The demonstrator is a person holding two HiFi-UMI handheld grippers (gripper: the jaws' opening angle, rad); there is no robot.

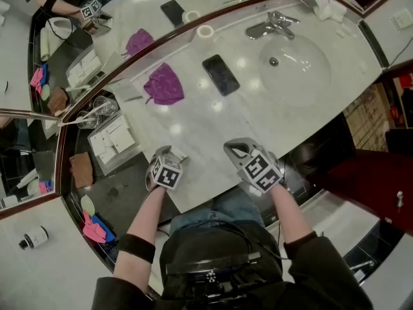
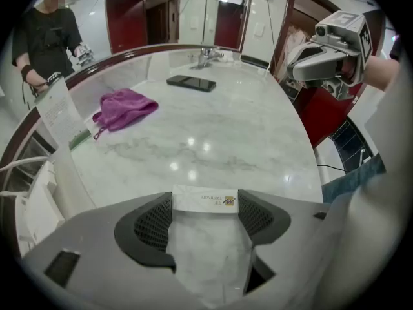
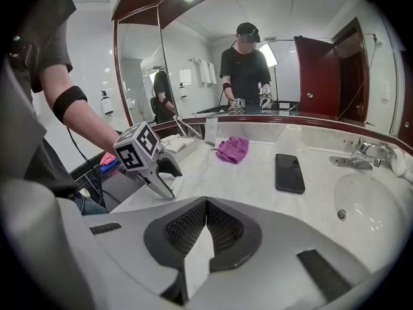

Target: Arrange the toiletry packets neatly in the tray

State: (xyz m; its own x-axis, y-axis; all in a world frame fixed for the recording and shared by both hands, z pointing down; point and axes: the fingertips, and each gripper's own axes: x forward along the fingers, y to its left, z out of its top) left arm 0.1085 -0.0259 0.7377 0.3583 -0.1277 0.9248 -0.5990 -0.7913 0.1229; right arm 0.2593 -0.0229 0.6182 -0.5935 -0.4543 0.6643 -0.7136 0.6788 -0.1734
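Near the front edge of the marble worktop (image 1: 193,124), the left gripper (image 1: 167,155) pointed steeply down. From the head view we could not see what it held, because its own body and marker cube covered the spot. Its own view showed a white toiletry packet (image 2: 204,203) lying crosswise between the jaws on the worktop. Each short end sat against a ribbed pad, so the jaws were clamped on it while standing wide. We could not tell how far the packet ran below its upper strip.

We saw a small logo and a line of print on that strip, upside down and tiny. It seemed to read TOOTHPASTE, though we could not be sure.

The right gripper (image 3: 206,206) hovered just beside the left one, jaws together with nothing in them. The tray (image 1: 120,161) sat near the left gripper, on its left. It had white packets (image 1: 111,137) in it, their print too small to read.
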